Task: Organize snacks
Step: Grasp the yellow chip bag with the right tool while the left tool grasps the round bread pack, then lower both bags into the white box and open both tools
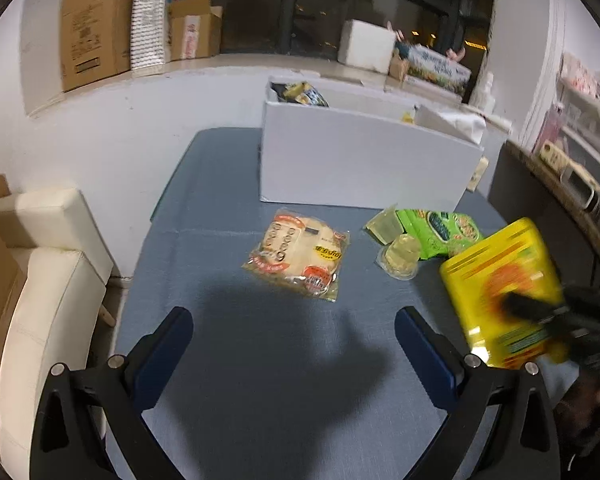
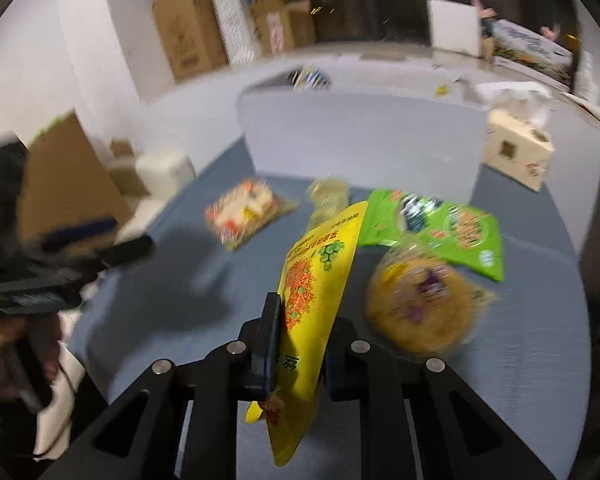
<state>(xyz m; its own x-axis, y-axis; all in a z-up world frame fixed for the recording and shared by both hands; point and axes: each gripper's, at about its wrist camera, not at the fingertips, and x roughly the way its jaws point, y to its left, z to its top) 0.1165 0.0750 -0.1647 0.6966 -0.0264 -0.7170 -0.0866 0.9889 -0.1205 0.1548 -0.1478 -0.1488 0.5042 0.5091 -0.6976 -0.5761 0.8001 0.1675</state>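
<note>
While the right tongs (image 2: 300,340) are clamped tight on a yellow snack bag (image 2: 320,276), the bag hangs tilted between the pads, clear of the blue bench (image 1: 220,200) as far as I can judge — its lower corner dangles below the jaws. Left tongs (image 1: 294,320) stand wide apart with nothing between them, hovering over bare bench just short of the bread pack (image 1: 298,258), not touching it.

Outward from there: a round pastry pack (image 2: 424,304) lies just beside the yellow bag in the right wrist view, a green snack bag (image 1: 440,232) behind it, and two clear jelly cups (image 1: 398,258) near the green bag's edge. A white box (image 1: 360,160) sits at the far end of the bench — likely the target bin.

Progress: early to middle, I'd say. The box already holds at least one dark-and-yellow packet (image 1: 304,94) poking up at its back left corner, plus something white and crumpled at the right. One bag is in hand, not yet in the box. Bread pack, pastry pack, green bag and jelly cups remain on the bench.

Hard to read: the right wrist view is heavily motion-blurred, so print on the bags is illegible. Most of the box's inside is hidden by its front wall. The pastry pack doesn't show in the left view — the yellow bag blocks it.
</note>
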